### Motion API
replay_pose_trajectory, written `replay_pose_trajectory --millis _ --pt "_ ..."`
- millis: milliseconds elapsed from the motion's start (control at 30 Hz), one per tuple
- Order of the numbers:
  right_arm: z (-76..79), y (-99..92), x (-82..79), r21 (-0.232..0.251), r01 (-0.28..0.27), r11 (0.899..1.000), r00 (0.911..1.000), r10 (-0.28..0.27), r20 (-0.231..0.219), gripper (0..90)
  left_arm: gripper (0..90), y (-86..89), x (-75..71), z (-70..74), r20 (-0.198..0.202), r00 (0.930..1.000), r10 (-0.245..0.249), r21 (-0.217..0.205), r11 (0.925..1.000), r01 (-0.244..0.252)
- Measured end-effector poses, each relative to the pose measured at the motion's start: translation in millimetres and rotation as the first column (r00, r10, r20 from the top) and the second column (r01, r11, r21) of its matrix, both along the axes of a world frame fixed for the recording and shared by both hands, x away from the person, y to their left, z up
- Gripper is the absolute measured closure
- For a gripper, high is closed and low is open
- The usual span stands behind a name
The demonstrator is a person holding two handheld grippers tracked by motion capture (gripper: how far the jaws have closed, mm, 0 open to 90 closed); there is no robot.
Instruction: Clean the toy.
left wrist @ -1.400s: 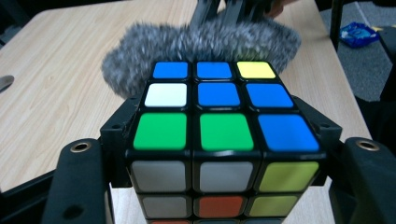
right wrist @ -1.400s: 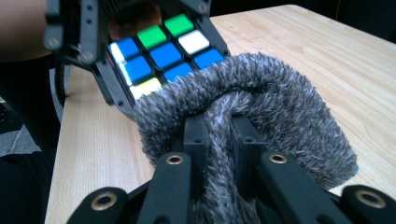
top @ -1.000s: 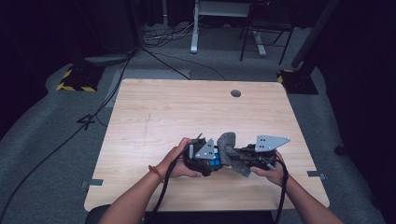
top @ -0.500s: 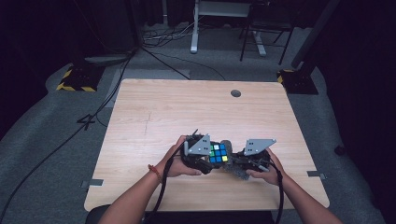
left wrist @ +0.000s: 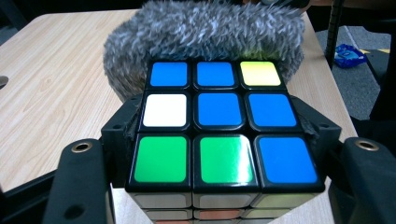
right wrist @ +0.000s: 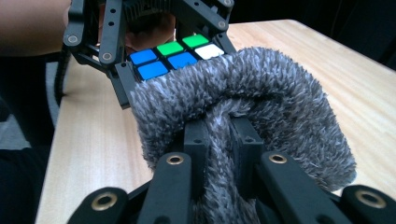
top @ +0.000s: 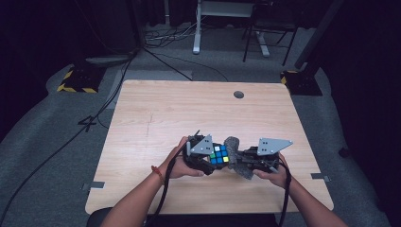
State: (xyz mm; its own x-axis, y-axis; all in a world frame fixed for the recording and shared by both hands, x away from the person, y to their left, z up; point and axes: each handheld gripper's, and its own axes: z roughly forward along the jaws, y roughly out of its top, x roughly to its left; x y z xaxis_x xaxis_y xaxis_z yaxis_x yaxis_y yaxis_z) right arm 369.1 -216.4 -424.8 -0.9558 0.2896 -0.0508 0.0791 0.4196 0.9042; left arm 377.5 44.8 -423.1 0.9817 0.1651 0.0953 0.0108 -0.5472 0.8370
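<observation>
Left tool [top: 213,157] clenched on the puzzle cube [left wrist: 223,125] — right tool [top: 242,161] pinches the grey fuzzy cloth [right wrist: 261,102], touching the cube's far side.

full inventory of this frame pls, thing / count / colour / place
Puzzle cube: 1, top face blue, green, white and yellow, clamped between the left gripper's jaws over the table's near edge.
Fluffy cloth: 1, grey, pinched by the right gripper, pressed against the cube's far side.
Table: 1, light wood, centre, with a round grommet hole near its far edge.
Desk frame: 1, white, on the floor beyond the table.
Hazard-striped bases: 2, yellow and black, at the far corners.
Blue packet: 1, on the floor.
Left gripper: 1, black, shut on the cube.
Right gripper: 1, black, shut on the cloth.
Forearms: 2, bottom edge.
</observation>
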Motion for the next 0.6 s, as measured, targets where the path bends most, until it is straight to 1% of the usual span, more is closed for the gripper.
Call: replay_pose_trajectory --millis 67,133,167,233,367,433,533,567,600 --pt "1.3 1.0 -1.8 0.002 0.001 1.0 0.9998 -0.001 0.019 80.0 33.2 -0.6 0.7 -1.0 -0.004 1.0 -0.003 0.011 0.9999 0.003" --pt "2.0 1.6 -3.1 -0.007 0.003 1.0 0.9993 -0.002 0.036 80.0 33.2 -2.2 0.9 -2.0 -0.001 1.0 -0.002 0.025 0.9997 0.002" --pt "2.3 1.5 -3.1 -0.006 0.0 1.0 0.9992 0.0 0.04 80.0 33.2 -3.0 1.2 -2.6 -0.006 1.0 -0.001 0.025 0.9997 0.001" --pt "2.5 0.4 -3.0 0.008 0.0 1.0 0.9995 0.0 0.033 80.1 33.1 -4.5 1.4 -3.6 -0.016 0.9999 -0.001 0.032 0.9995 0.001" --pt "3.8 1.9 -6.2 0.009 -0.01 1.0 0.9989 0.01 0.047 80.1 33.2 -8.8 -0.1 -5.6 -0.008 0.9999 -0.007 0.06 0.9982 0.008" --pt "4.4 2.9 -5.5 0.013 -0.017 1.0 0.999 0.016 0.042 80.1 33.3 -10.6 0.9 -7.1 -0.013 0.9999 -0.003 0.065 0.9979 0.004" --pt "5.6 4.5 -4.7 0.018 -0.019 1.0 0.999 0.018 0.041 80.1 33.4 -13.2 1.7 -9.4 -0.011 0.9999 -0.008 0.089 0.996 0.009" --pt "6.1 5.5 -5.1 0.014 -0.016 1.0 0.9988 0.015 0.046 80.1 33.4 -13.7 1.0 -9.9 -0.003 1.0 -0.007 0.092 0.9958 0.007" --pt "6.8 6.4 -6.1 0.005 -0.013 1.0 0.9987 0.013 0.05 80.1 33.5 -13.3 0.6 -9.5 -0.004 1.0 -0.007 0.093 0.9956 0.007"
